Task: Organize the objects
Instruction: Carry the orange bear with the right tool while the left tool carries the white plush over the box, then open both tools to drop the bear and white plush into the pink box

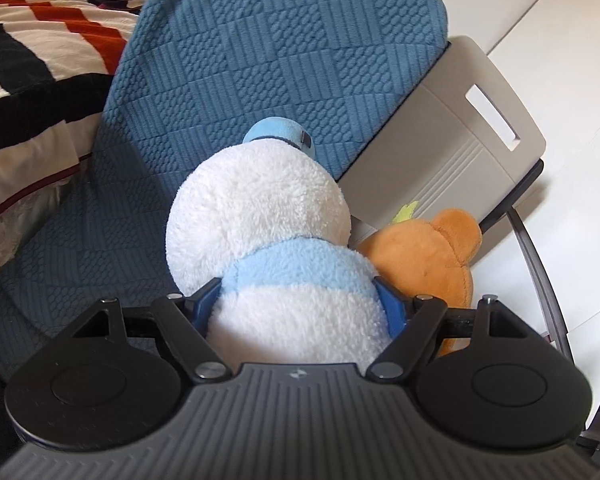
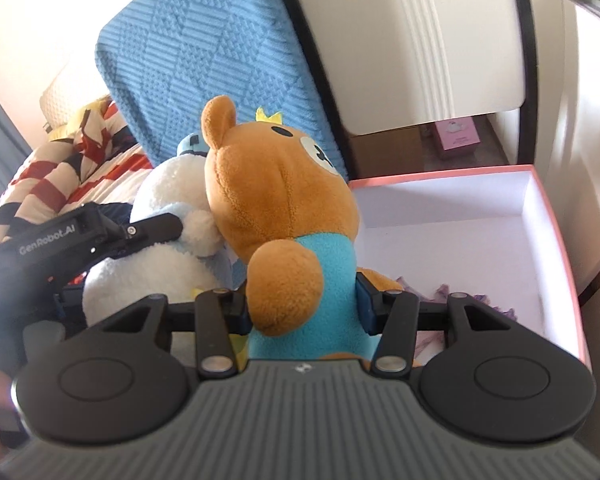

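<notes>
left gripper (image 1: 300, 308): clamped, loaded | right gripper (image 2: 304, 304): clamped, loaded

The left gripper (image 1: 300, 312) hides the lower body of the white plush (image 1: 260, 216), whose face is turned away, and the orange bear (image 1: 424, 256) just beyond its right finger is mostly covered by that plush. In the right view, the right gripper (image 2: 302, 308) covers the bear's legs. The box (image 2: 556, 240) past it is cut by the gripper body, its small purple contents too blurred to identify.
</notes>
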`<state>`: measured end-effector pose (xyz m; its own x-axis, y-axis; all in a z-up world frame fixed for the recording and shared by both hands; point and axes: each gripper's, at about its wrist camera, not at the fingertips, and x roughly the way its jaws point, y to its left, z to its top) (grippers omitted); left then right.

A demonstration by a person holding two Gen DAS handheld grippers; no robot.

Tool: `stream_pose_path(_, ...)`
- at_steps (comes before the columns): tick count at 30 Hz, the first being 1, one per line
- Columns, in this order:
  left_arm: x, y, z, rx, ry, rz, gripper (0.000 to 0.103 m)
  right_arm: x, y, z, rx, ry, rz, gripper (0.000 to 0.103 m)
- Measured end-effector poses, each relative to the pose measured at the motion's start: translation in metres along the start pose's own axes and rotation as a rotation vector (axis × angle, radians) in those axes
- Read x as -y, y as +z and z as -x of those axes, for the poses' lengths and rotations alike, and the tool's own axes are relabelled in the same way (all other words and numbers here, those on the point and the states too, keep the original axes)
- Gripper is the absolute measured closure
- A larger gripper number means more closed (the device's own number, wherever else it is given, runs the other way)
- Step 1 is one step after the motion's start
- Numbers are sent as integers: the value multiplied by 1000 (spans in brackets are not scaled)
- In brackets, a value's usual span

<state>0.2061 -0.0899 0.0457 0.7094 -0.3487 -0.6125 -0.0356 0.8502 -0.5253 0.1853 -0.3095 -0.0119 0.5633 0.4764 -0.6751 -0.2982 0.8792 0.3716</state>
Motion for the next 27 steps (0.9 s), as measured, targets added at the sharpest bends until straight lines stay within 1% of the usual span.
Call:
stream_pose_path(4,15,-8,-22,-25,-12,-16,22,22,-1,-3,-1,-34,-8,52)
stream_pose_path(9,32,-22,-53,-72,-16,-45,22,55,-6,-11,-19,-68,-59,52)
stream_pose_path(18,50,-42,-108,-150,-6,-82,22,104,-17,-33,-50,-119,-126,52)
stream_pose_path(21,56,-46,-124,-165,2,-107,23,119,-21,-41,-66,-132,-151,52)
stream_pose_path(23,61,-50,-132,-165,3,-134,26,128,-24,-47,-78,-141,-166,52)
stream_pose_path(24,64,-51,-135,-163,-4,-146,29,132,-25,-50,-83,-147,-170,52)
stream_pose_path(25,67,-50,-138,-161,-15,-155,37,136,-27,-53,-88,-150,-175,52)
stream_pose_path(26,70,-51,-141,-162,-26,-163,40,140,-28,-55,-93,-151,-181,52)
stream_pose_path(27,73,-52,-146,-171,-25,-171,41,143,-30,-59,-102,-162,-184,51)
